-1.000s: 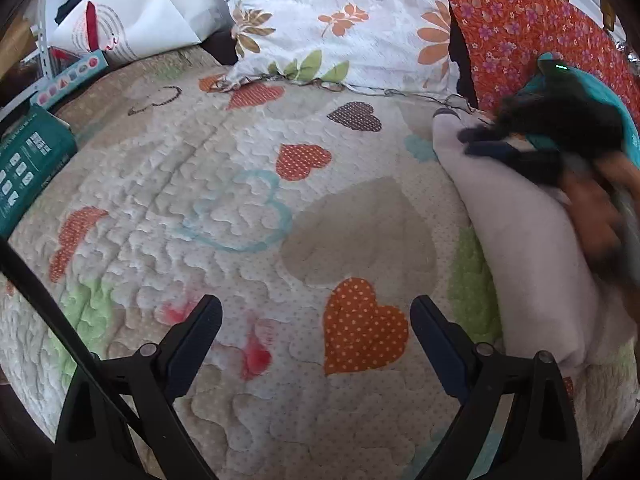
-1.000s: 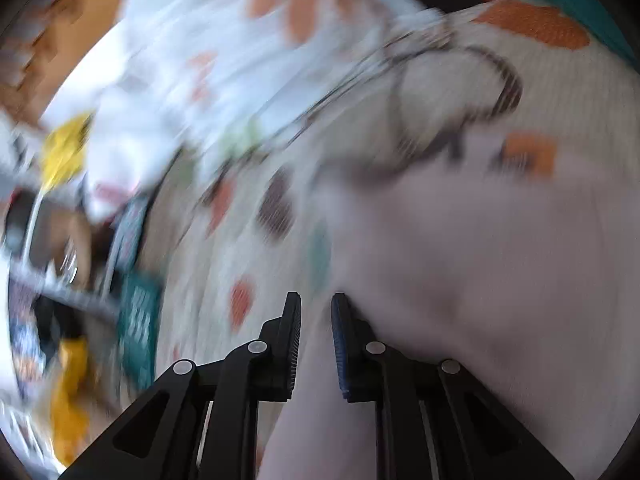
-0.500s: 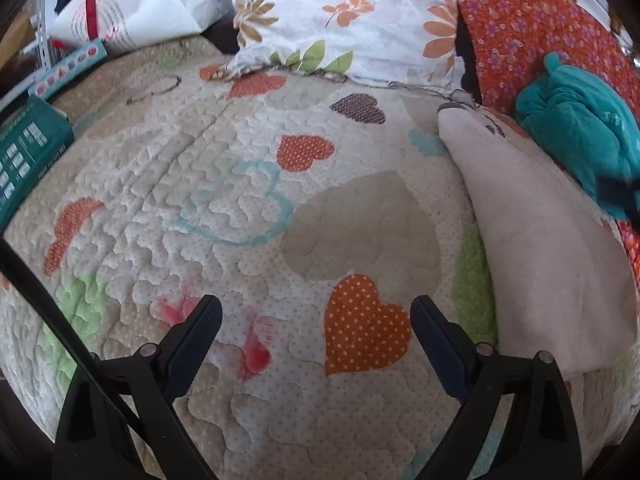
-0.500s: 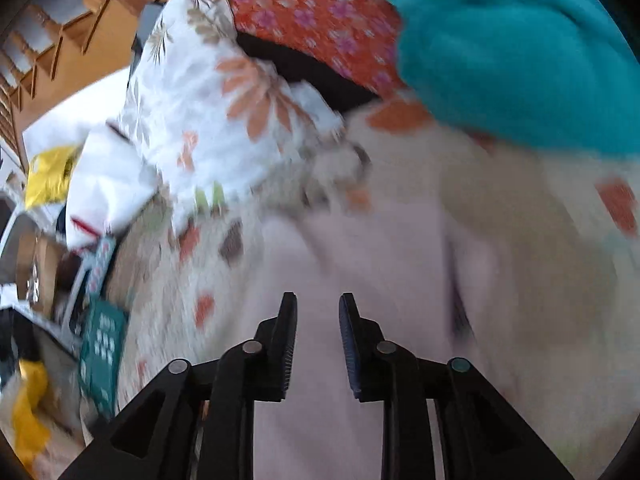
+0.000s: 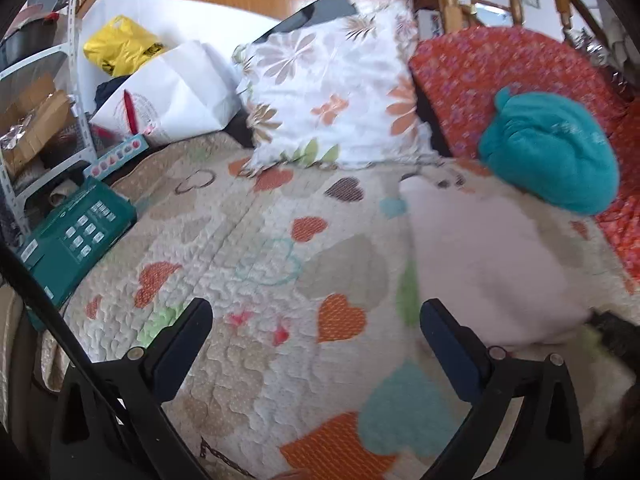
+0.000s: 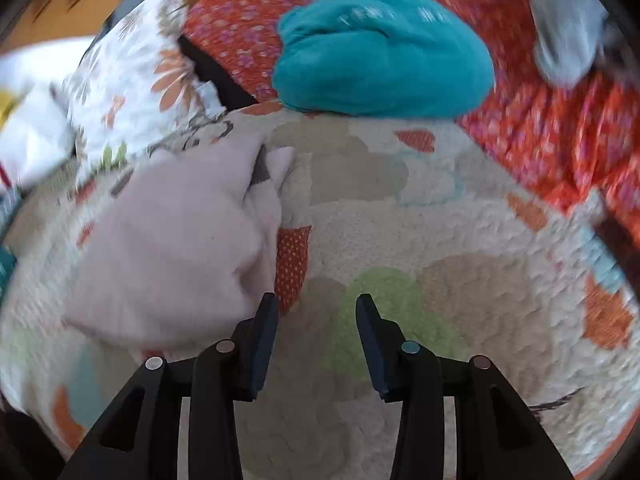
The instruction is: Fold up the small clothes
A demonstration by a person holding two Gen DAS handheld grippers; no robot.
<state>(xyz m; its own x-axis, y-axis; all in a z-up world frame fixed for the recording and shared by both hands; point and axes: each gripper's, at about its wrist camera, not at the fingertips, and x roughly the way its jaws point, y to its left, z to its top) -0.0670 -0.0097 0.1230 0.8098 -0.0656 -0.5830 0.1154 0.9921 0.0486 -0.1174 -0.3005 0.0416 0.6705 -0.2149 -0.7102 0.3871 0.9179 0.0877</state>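
Observation:
A pale pink folded garment (image 5: 488, 264) lies on the heart-patterned quilt (image 5: 280, 264), to the right in the left wrist view and to the left in the right wrist view (image 6: 176, 248). A bunched teal garment (image 5: 552, 156) rests behind it against an orange floral cushion (image 5: 480, 76); it also shows in the right wrist view (image 6: 380, 56). My left gripper (image 5: 316, 316) is open and empty above the quilt, left of the pink garment. My right gripper (image 6: 316, 312) is open and empty, just right of the pink garment's near edge.
A white floral pillow (image 5: 332, 92) leans at the back of the bed. A green box (image 5: 76, 236), a white bag (image 5: 168, 96) and a yellow bag (image 5: 120, 48) sit at the left, by a metal shelf (image 5: 36, 120). A grey cloth (image 6: 568, 28) shows top right.
My right gripper has let go of the pink garment, opened, and drawn back to its right. My left gripper has tilted up, showing more of the room; it stays open.

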